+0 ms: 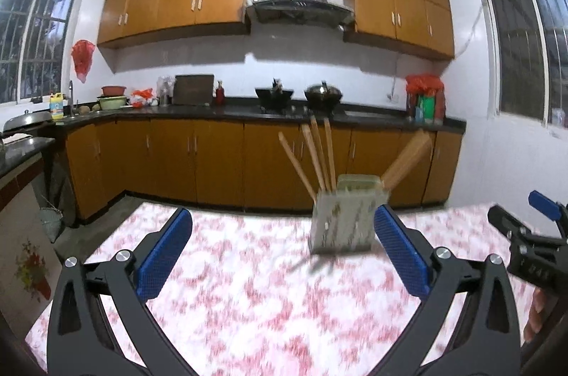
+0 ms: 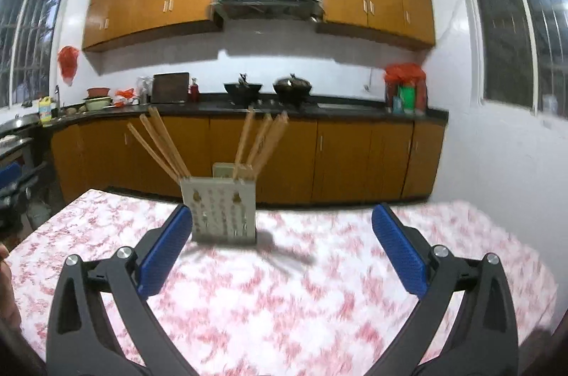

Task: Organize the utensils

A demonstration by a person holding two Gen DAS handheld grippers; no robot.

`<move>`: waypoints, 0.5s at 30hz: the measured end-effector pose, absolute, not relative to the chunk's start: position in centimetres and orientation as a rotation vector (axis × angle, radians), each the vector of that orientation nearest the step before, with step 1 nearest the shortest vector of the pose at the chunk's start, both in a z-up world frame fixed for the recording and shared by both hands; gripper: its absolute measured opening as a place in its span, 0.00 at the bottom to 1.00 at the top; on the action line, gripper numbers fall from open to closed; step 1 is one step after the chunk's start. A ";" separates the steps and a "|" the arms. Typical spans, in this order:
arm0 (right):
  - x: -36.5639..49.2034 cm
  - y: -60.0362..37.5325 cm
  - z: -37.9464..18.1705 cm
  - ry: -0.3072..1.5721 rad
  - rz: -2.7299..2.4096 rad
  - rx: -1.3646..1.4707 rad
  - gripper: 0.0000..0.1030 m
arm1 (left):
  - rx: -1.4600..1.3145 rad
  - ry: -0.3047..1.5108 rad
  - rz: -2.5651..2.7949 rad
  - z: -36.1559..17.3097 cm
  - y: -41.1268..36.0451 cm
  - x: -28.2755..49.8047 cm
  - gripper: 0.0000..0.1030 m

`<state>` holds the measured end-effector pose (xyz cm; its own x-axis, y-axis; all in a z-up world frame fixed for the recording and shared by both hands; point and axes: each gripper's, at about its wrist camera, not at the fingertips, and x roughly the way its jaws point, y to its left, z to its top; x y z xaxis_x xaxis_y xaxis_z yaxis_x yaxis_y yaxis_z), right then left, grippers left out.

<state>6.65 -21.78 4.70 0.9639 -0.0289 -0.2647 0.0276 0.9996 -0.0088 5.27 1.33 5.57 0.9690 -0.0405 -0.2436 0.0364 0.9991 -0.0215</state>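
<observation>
A pale perforated utensil holder stands on the table with the pink-and-white flowered cloth. Several wooden chopsticks lean out of its left side, and more out of its right side. My left gripper is open, empty, with the holder ahead near its right finger. My right gripper is open and empty too, the holder just ahead of its left finger. The right gripper shows at the right edge of the left wrist view.
Beyond the table runs a kitchen counter with two woks, bowls and bottles, above orange cabinets. Windows stand on both side walls. A hand shows at the right edge of the left view.
</observation>
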 end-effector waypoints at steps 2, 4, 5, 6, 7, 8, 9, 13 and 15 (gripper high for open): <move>6.3 -22.0 3.8 0.295 -0.017 0.009 0.96 | 0.021 0.277 -0.033 4.4 0.9 4.7 0.98; 5.9 -22.0 2.7 0.318 -0.027 0.009 0.96 | 0.040 0.292 -0.020 3.5 0.5 4.3 0.98; 5.6 -22.0 2.2 0.326 -0.027 0.012 0.96 | 0.041 0.302 -0.017 2.9 0.4 4.0 0.98; 5.5 -22.0 1.8 0.336 -0.026 0.016 0.96 | 0.035 0.313 -0.017 2.5 0.3 3.8 0.98; 5.3 -22.0 1.4 0.350 -0.013 0.021 0.96 | 0.024 0.331 -0.021 2.0 0.3 3.8 0.98; 5.2 -22.0 1.1 0.358 -0.006 0.024 0.96 | 0.016 0.343 -0.025 1.6 0.5 3.7 0.98; 5.0 -21.9 0.7 0.365 -0.003 0.025 0.96 | 0.005 0.357 -0.029 1.3 0.5 3.6 0.98; 4.4 -21.6 -0.5 0.390 0.001 0.015 0.96 | -0.013 0.372 -0.027 0.4 0.6 3.0 0.98; 4.3 -21.5 -0.8 0.403 0.003 0.017 0.96 | -0.006 0.366 -0.022 0.2 0.4 2.6 0.98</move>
